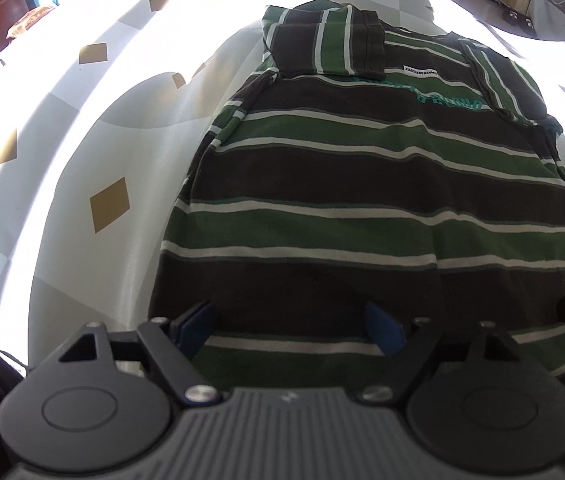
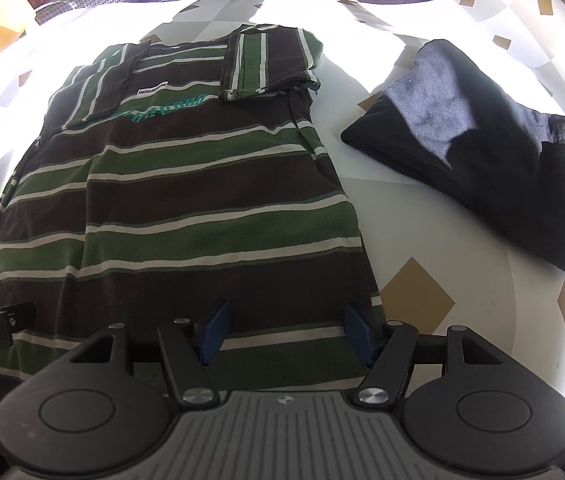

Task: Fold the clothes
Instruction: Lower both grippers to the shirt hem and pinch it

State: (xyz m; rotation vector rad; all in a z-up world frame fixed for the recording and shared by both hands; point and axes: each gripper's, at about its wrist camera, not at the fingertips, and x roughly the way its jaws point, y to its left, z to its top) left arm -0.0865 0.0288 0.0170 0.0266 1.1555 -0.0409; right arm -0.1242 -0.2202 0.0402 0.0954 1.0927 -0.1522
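A brown, green and white striped shirt [image 1: 362, 184] [image 2: 186, 200] lies flat on the table, front up, with both sleeves folded in over the chest. My left gripper [image 1: 290, 330] hovers open over the near hem on the shirt's left side, blue pads [image 1: 198, 328] apart and cloth showing between them. My right gripper [image 2: 286, 332] is open over the hem's right part, close to the shirt's right edge. Neither pair of pads presses on the fabric. Each gripper's tip shows at the edge of the other's view.
A dark folded garment [image 2: 482, 152] lies to the right of the shirt. The table [image 1: 82, 120] has a white cover with gold diamonds. Furniture and clutter stand beyond the far edge.
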